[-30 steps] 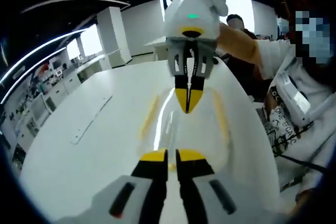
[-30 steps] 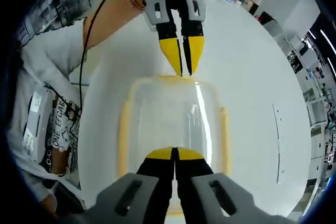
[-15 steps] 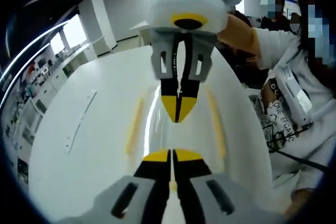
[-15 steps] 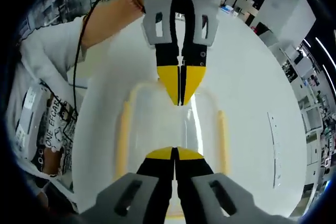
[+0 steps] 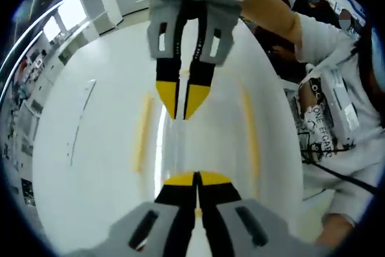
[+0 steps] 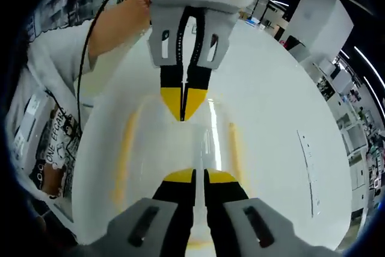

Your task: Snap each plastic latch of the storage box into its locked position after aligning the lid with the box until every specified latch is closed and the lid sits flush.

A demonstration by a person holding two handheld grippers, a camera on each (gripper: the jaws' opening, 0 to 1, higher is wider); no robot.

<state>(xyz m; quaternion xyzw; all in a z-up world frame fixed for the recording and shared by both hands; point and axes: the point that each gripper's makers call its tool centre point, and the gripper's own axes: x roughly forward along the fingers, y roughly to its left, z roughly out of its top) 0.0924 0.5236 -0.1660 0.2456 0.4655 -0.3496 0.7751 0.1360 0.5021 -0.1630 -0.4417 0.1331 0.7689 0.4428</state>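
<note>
Two hand-held grippers meet nose to nose over one clear storage box [image 6: 180, 148] with yellow side latches, which sits on a round white table [image 6: 283, 118]. In the right gripper view, the right gripper [image 6: 198, 179] rises from the bottom with its yellow-tipped jaws parted by a thin gap, holding nothing, over the near end of the lid. The left gripper [image 6: 183, 109] points down from the top, its tips pressed together above the middle of the lid. Two yellow latches show here, a left-hand latch [image 6: 123, 154] and a right-hand latch [image 6: 233, 145], both blurred, so whether they are locked cannot be told. In the left gripper view, the left gripper [image 5: 195, 179] has its jaws clenched on nothing, while the right gripper [image 5: 182, 103], jaws slightly apart, hangs over the box [image 5: 198, 142] beyond it. A person in a white printed shirt [image 5: 337, 112] stands at the table's edge, and a black cable [image 6: 90, 46] runs along the bare forearm [image 6: 117, 25].
</note>
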